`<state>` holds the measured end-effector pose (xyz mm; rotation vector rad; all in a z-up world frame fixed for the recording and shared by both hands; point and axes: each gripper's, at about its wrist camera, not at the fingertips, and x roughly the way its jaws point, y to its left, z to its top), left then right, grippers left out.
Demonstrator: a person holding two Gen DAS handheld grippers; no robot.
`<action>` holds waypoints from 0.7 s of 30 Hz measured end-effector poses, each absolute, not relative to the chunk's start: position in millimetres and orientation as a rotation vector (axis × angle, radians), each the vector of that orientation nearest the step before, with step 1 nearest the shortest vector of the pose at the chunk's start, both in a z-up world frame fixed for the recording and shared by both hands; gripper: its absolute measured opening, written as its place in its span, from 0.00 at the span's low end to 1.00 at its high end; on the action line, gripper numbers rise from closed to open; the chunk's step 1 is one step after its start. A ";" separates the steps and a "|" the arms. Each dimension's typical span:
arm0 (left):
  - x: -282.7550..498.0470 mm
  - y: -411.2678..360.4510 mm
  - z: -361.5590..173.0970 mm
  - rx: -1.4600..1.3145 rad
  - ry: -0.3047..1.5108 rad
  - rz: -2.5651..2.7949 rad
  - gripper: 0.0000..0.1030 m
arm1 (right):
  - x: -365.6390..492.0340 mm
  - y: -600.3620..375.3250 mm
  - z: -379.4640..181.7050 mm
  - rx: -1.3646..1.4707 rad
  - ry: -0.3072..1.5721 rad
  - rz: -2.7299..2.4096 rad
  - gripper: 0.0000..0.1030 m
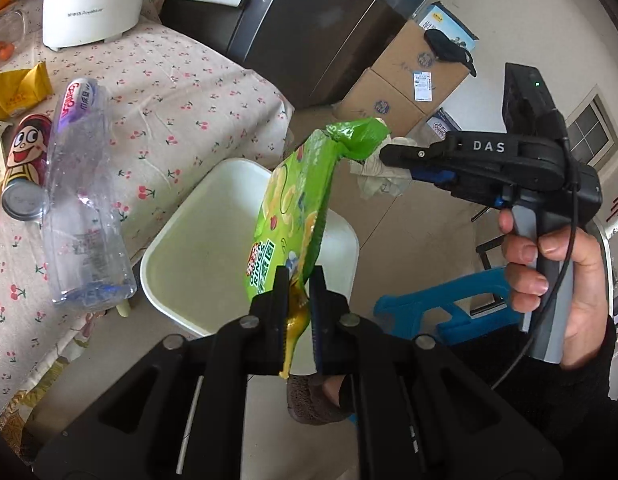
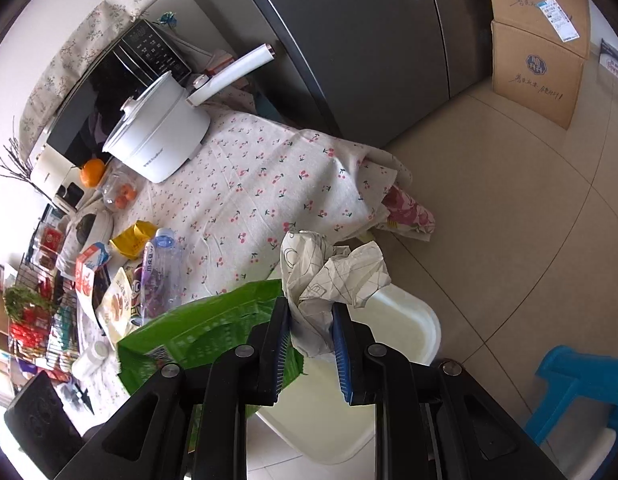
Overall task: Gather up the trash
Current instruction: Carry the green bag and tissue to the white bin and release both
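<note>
My left gripper (image 1: 297, 280) is shut on a green snack bag (image 1: 297, 204), held over the white trash bin (image 1: 213, 200) on the floor beside the table. My right gripper (image 2: 311, 316) is shut on a crumpled white paper wad (image 2: 329, 276); it also shows in the left wrist view (image 1: 383, 178), just right of the bag's top. The green bag shows in the right wrist view (image 2: 205, 328), left of my fingers, with the bin (image 2: 409, 320) below. A clear plastic bottle (image 1: 83, 208) and a red cartoon can (image 1: 23, 168) lie on the cherry-print tablecloth (image 1: 181, 92).
A white electric pot (image 1: 95, 0) stands at the table's back. A yellow wrapper (image 1: 17, 92) and several packets (image 2: 89, 276) lie on the table. A dark fridge (image 2: 369, 40), cardboard boxes (image 2: 537, 48) and a blue stool (image 2: 581, 384) stand around the bin.
</note>
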<state>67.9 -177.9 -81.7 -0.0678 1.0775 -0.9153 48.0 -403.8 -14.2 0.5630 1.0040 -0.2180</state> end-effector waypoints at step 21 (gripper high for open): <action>87.6 -92.2 -45.3 -0.071 0.958 -0.709 0.74 | 64.4 -381.5 -63.4 0.489 1.203 -0.226 0.22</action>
